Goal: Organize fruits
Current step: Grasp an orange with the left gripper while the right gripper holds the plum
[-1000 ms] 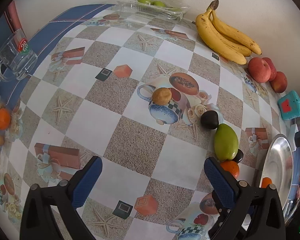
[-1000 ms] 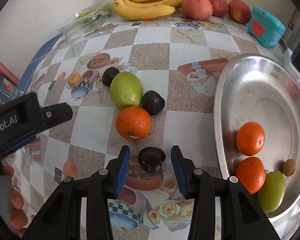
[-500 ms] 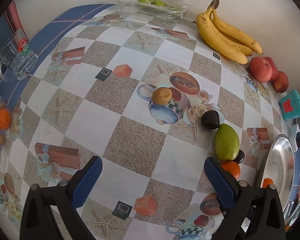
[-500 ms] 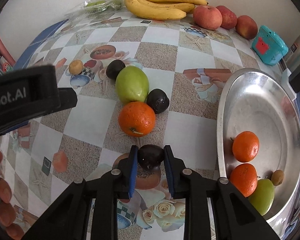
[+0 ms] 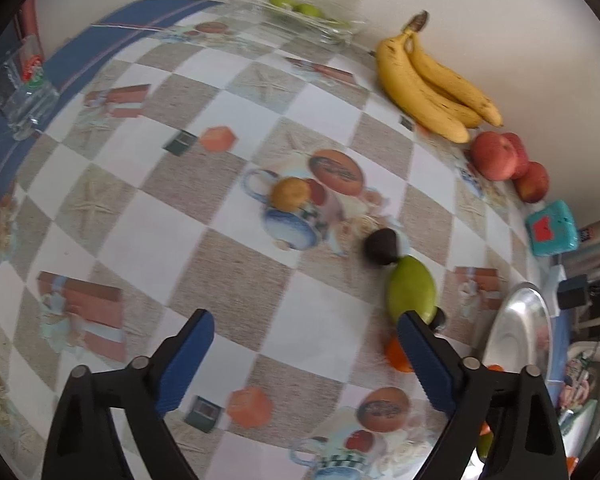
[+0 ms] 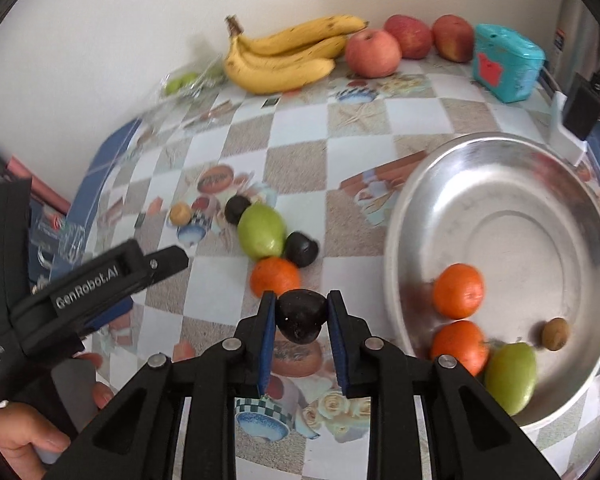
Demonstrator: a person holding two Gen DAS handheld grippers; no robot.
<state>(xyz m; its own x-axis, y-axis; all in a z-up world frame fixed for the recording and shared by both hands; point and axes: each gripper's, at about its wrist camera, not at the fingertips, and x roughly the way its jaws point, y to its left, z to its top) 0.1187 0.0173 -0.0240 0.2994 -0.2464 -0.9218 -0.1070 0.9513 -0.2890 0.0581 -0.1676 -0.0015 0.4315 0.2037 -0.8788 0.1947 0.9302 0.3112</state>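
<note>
My right gripper [image 6: 301,314] is shut on a dark plum [image 6: 301,315] and holds it above the table, left of the steel bowl [image 6: 476,184]. The bowl holds two oranges [image 6: 458,290], a green fruit [image 6: 510,376] and a small brown fruit [image 6: 555,333]. On the table lie an orange [image 6: 275,276], a green fruit [image 6: 260,232], two dark plums [image 6: 301,249] and a small brown fruit [image 6: 180,213]. My left gripper [image 5: 304,344] is open and empty over the table, left of that cluster [image 5: 411,290].
Bananas [image 6: 288,56], three apples [image 6: 374,52] and a teal box [image 6: 504,62] line the back wall. A clear pack with green fruit [image 5: 306,16] sits at the back. A glass mug [image 5: 16,96] stands far left.
My right gripper closed on the dark plum and lifted it off the table. The left gripper shifted slightly, staying open.
</note>
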